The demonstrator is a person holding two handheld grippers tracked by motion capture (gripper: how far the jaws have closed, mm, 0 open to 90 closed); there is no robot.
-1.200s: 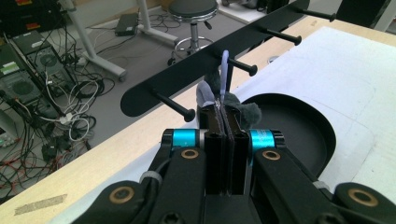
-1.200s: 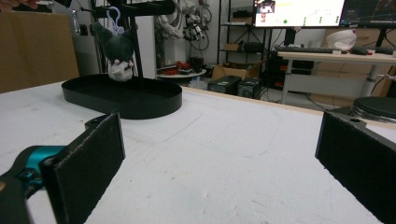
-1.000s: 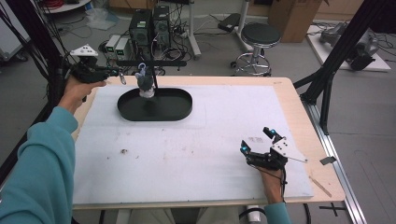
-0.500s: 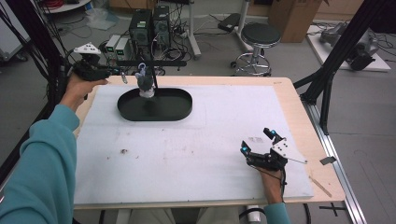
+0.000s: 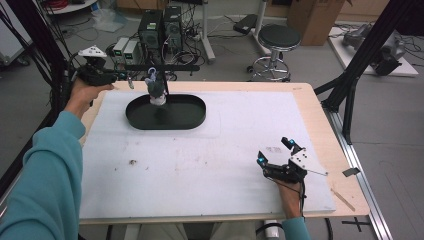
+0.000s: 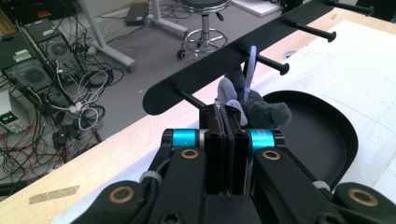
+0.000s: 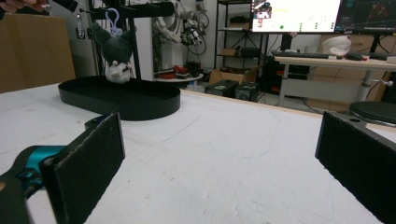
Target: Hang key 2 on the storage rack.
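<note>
Nothing has shifted since the earlier frames: both hands and the plush toy sit where they were a second ago. The left gripper (image 5: 107,76) is held at the far left corner of the bench (image 5: 310,100), above its wooden edge, with its jaws pressed together on a small metal clip in the left gripper view; what the clip belongs to cannot be made out for certain. Just beyond those jaws hangs a small grey plush toy (image 6: 259,109) with a lilac loop (image 6: 251,65), suspended from a peg of a black hanger bar (image 6: 233,51). In the high view the toy (image 5: 157,91) dangles over the left part of an oval black tray (image 5: 192,117), which lies on the white mat (image 5: 225,150) near the bench's far edge, left of centre. A thin black post rises from the tray to carry the bar. The right gripper (image 5: 280,157) rests low near the bench's near right corner, well apart from the tray, its jaws spread wide with nothing between them.
</note>
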